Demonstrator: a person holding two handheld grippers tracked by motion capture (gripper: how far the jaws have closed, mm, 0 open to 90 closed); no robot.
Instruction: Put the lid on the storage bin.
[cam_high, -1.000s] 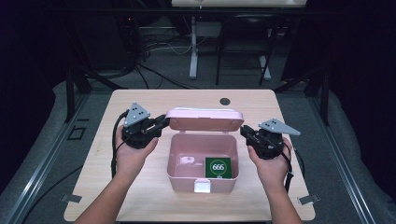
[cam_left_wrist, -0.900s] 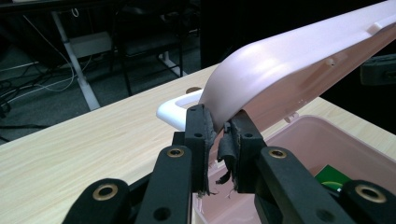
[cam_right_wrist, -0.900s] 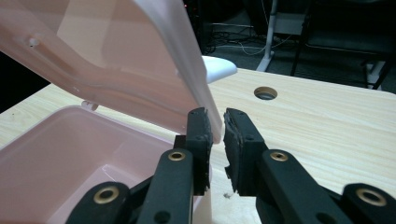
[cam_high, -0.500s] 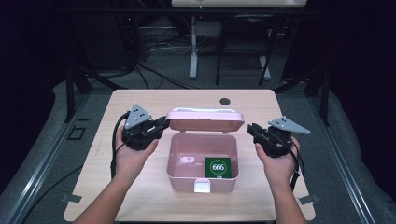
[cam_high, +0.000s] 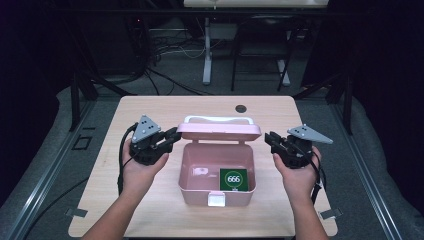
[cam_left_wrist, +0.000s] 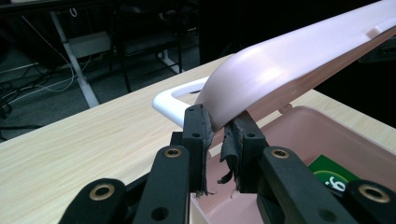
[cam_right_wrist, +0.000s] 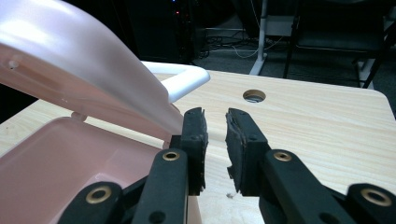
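I'm looking past the pale wooden table (cam_high: 150, 112) at a dark room: grey floor (cam_high: 170, 85), tangled cables (cam_high: 165, 47), a white desk leg (cam_high: 206, 50), black frame posts (cam_high: 75, 95).

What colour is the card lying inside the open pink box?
Green, with a white circle reading 666; the card shows best in the high view.

Pale pink box (cam_high: 200, 187) with white handle (cam_high: 218, 120) is showing a green card (cam_high: 233, 179) bearing white "666"; desk (cam_high: 150, 107) is appearing light woodgrain; claws looking black.
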